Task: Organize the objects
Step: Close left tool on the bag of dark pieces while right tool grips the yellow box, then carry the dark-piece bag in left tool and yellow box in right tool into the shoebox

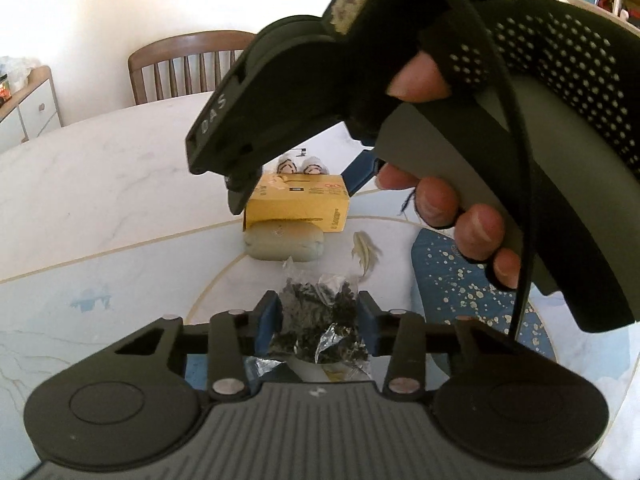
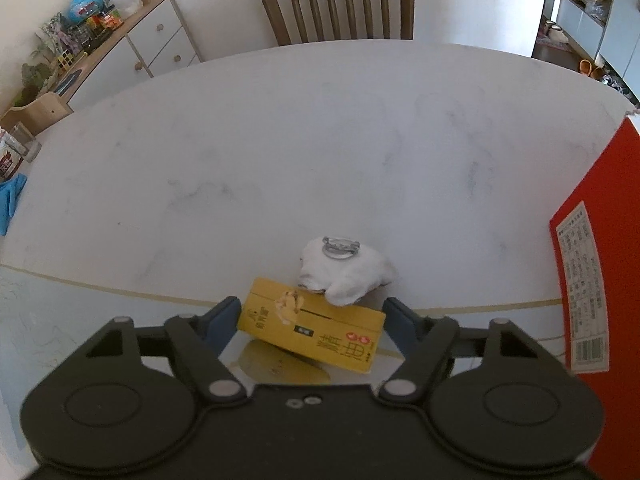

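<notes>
Left tongs (image 1: 318, 322), lower centre of frame: closed on clear bag of dark dried leaves (image 1: 320, 320), blue pads pressing both sides. Beyond, mid-frame on worktop (image 1: 100, 184): grey oblong case (image 1: 284, 240) touching yellow box (image 1: 298, 208). Right hand (image 1: 460, 216), gloved, gripping the other tool at upper right.

Right tongs (image 2: 314, 322), lower centre: spread wide, pads flanking yellow box without visible contact; contact at near end hidden. White cloth bundle with metal ring (image 2: 344, 270) just behind box. Red carton (image 2: 592, 280) at right edge.
</notes>
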### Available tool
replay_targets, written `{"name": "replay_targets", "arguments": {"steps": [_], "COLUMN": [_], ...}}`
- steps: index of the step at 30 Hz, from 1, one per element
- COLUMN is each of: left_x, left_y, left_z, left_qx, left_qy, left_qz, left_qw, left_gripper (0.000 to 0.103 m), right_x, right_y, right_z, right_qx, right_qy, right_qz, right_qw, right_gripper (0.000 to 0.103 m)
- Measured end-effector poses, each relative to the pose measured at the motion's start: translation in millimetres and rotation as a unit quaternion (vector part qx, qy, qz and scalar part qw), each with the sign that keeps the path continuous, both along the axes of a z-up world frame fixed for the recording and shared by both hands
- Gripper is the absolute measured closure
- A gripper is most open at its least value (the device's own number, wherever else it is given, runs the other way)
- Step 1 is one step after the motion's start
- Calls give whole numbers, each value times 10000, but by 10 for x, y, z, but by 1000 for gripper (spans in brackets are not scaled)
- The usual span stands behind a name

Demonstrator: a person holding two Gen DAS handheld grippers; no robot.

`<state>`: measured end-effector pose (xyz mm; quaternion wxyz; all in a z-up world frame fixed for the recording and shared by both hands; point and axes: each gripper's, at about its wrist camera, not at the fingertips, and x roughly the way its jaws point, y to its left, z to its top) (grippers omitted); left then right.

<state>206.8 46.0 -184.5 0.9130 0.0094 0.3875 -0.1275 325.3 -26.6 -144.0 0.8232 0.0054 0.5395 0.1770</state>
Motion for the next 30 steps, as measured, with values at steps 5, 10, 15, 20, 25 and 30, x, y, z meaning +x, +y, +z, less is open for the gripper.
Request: {"name": "replay_targets", "arguments": {"steps": [5,10,15,20,25,30], "left_x": [-5,-27,-124,-236,-348,-492], "left_y": [70,99,158,208,237,246], "left_z": [26,44,119,263,442,757], "left_qx": [-91,-105,-185,-294,-483,-575], "left_qy": [67,112,162,152,157,63], "left_qz": [30,68,156,272,348,324], "left_qw": [9999,9999,9996,9991,9981,9978], "left_gripper": [69,70,70,70,70,70], "right_x": [-49,-184,-373,-634,-892,-1122], "right_y": [-54,-156,-279,-435,-603,-776], "right_z": [36,136,296,495,695,869], "right_qx": [35,131,238,366,434,483], "right_qy": [-22,-68,-116,-212,-375,-546], "right_qz": [-18,52,127,260,320,293], "right_qw": [10000,9999,9996,9988,9978,9969], "right_gripper": [27,28,28,28,28,28]}}
